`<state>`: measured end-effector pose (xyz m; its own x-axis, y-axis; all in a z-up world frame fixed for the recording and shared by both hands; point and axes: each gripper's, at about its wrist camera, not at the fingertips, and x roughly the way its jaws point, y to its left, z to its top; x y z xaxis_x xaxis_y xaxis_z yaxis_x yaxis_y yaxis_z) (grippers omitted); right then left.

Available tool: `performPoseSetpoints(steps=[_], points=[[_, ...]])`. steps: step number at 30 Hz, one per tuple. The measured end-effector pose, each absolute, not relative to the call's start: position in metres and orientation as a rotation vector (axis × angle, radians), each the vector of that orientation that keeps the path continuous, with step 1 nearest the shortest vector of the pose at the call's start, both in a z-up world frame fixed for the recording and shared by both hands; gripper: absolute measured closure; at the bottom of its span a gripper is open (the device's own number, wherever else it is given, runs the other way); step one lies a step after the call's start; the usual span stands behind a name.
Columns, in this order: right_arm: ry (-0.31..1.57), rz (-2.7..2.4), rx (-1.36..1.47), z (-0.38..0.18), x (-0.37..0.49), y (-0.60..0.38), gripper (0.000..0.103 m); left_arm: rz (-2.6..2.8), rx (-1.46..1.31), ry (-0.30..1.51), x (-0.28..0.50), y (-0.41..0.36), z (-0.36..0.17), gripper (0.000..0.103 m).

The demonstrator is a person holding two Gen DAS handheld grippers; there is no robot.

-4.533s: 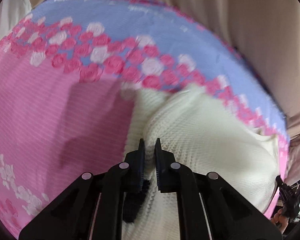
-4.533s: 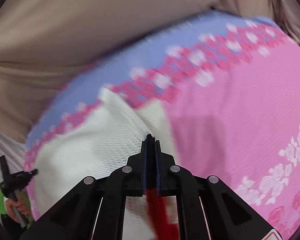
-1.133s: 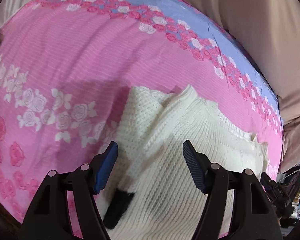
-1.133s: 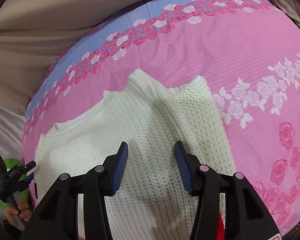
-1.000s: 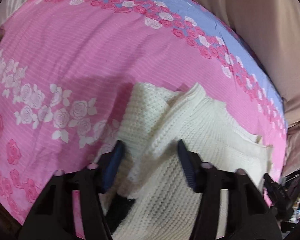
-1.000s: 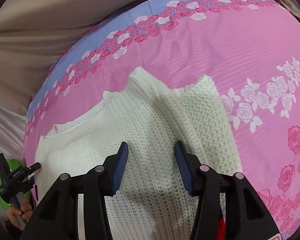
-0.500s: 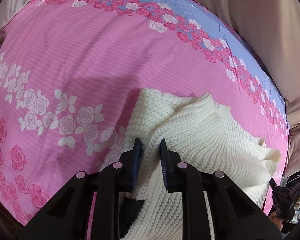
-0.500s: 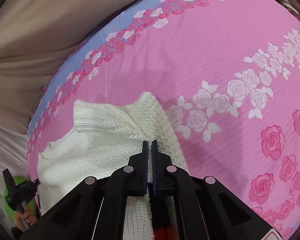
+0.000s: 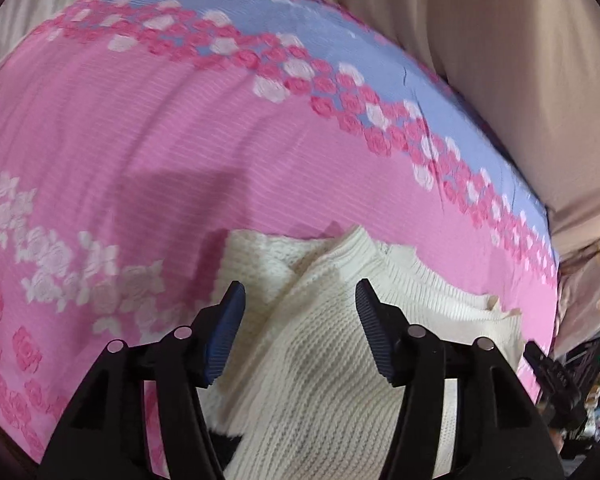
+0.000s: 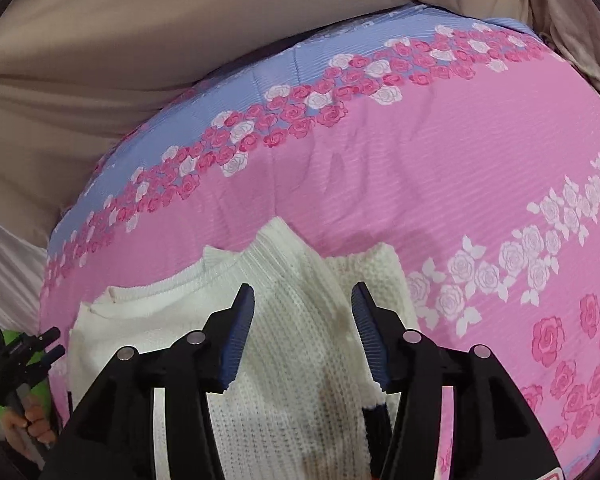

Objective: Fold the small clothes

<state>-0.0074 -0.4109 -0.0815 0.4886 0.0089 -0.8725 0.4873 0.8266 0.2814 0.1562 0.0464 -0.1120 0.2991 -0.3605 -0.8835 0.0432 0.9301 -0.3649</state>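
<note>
Beyond my jaws lay the pink rose-print bedspread (image 9: 148,128) with its blue band (image 10: 236,96), beige fabric (image 10: 140,32) past that. Both tools pitched steeply down. My left gripper (image 9: 298,336) and right gripper (image 10: 302,338) were opening, released, pads clear of the white knit sweater (image 10: 284,320) lying below and between them.

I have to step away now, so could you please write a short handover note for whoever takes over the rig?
Left gripper: jaws opening, holding nothing, above the white knit sweater.
Right gripper: jaws opening, also empty, over the same sweater.
Sweater lies on the pink rose bedspread, sleeves folded in over the body.
Left to do: fold the body over, then tidy.
</note>
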Motion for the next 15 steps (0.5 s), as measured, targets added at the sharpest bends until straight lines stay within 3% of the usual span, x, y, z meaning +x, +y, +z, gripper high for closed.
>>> performPoseSetpoints(steps=[2,3,7,11,13,15], points=[[1.088,-0.273,0.531,-0.097,0.010,-0.404,0.076,-0.290,-0.208,1.274,0.161,0.033,-0.121,0.097],[1.104,-0.263,0.518,-0.098,0.014,-0.400,0.095,-0.288,-0.200,1.276,0.162,0.033,-0.120,0.097],[0.966,-0.274,0.510,-0.062,0.008,-0.403,0.096,-0.210,-0.265,1.244,0.172,0.055,-0.115,0.098],[1.132,-0.343,0.537,-0.107,0.013,-0.429,0.096,-0.227,-0.261,1.280,0.178,0.055,-0.125,0.095],[1.078,-0.345,0.552,-0.094,0.004,-0.425,0.093,-0.250,-0.261,1.261,0.171,0.056,-0.112,0.093],[0.990,-0.334,0.536,-0.064,-0.013,-0.409,0.092,-0.256,-0.288,1.218,0.156,0.068,-0.096,0.074]])
